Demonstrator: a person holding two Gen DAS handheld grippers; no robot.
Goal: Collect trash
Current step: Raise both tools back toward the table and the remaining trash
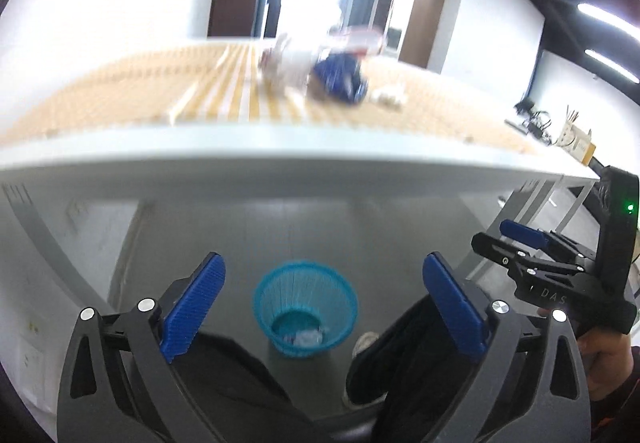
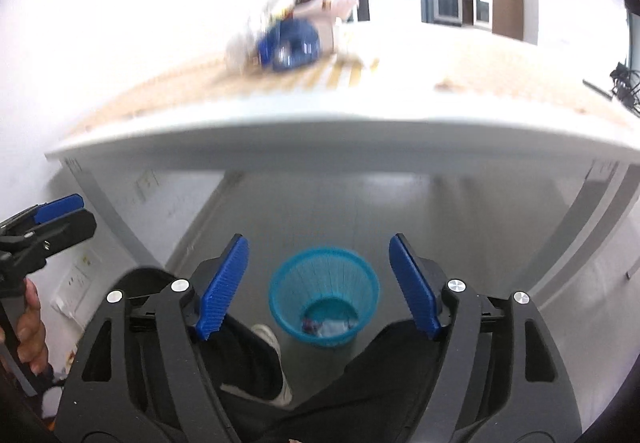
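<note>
While both views are smeared by motion blur, the main things can still be made out: the left gripper [image 1: 324,307] has its blue-padded jaws spread wide with nothing between them, and the right gripper [image 2: 318,285] likewise stands open and empty. Seen through the gap of each pair of jaws, a teal mesh wastebasket [image 1: 306,309] stands on the grey floor [image 1: 280,227] under the front edge of the surface [image 1: 280,147], with some pale crumpled scraps lying in its bottom. The person's dark trouser legs and a white shoe [image 2: 272,339] lie just beside the basket on the near side. Up on the surface, which carries a tan woven mat [image 1: 120,91] with lighter stripes, a small heap of trash remains near the far edge: a crumpled blue wrapper [image 1: 340,77] touching a blurred white piece [image 1: 288,67] on its left, and a smaller white scrap [image 1: 390,96] a little apart on its right. In the right wrist view the same blue wrapper [image 2: 290,43] sits against pale and pinkish pieces whose kind cannot be told through the blur. The right gripper appears at the right edge of the left wrist view, a hand [image 1: 606,357] wrapped around its handle; the other hand [image 2: 30,327] shows at the left edge of the right wrist view, on the left gripper's handle.
</note>
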